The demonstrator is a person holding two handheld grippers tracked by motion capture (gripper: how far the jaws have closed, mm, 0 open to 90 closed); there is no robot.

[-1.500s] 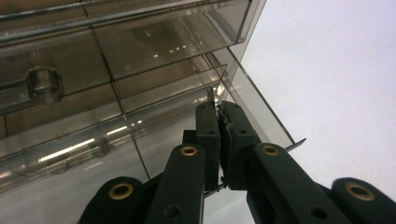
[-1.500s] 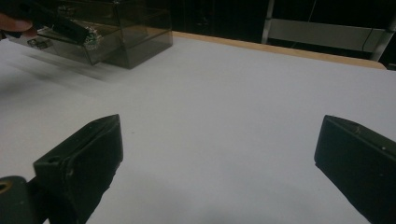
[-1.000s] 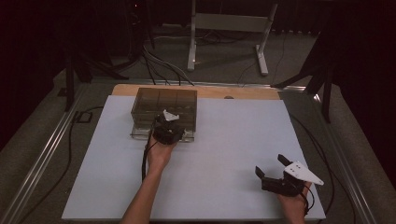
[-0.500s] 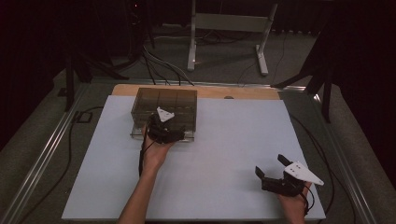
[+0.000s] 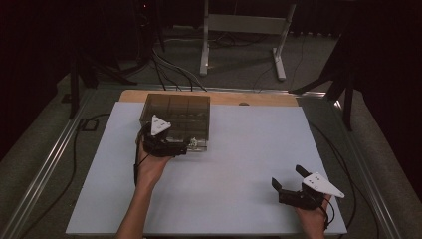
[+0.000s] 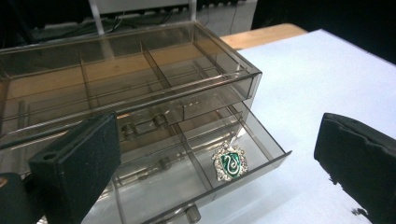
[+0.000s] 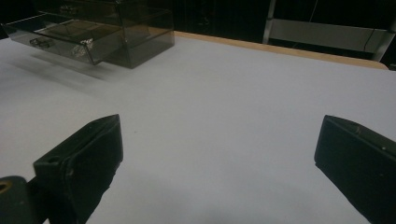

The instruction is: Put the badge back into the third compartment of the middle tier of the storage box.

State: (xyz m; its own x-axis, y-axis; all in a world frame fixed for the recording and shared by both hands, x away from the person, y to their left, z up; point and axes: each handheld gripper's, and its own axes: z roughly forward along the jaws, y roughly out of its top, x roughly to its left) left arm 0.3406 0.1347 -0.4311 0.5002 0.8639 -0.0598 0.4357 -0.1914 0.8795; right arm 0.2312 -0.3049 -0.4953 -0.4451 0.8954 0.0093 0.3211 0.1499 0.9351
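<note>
White sheeting covers the desk (image 5: pixel 229 164), with dark floor and cables behind it. Near the far left corner stands a smoky transparent drawer box (image 5: pixel 176 117). Its lower drawer (image 6: pixel 201 172) is pulled out, and a silver and green crest badge (image 6: pixel 229 162) lies in the drawer's right compartment. The left claw (image 5: pixel 185 147) is just in front of this drawer, with jaws wide apart and holding nothing. The right claw (image 5: pixel 287 180) rests at the near right corner of the desk, well apart from the box, jaws also spread and empty.
</note>
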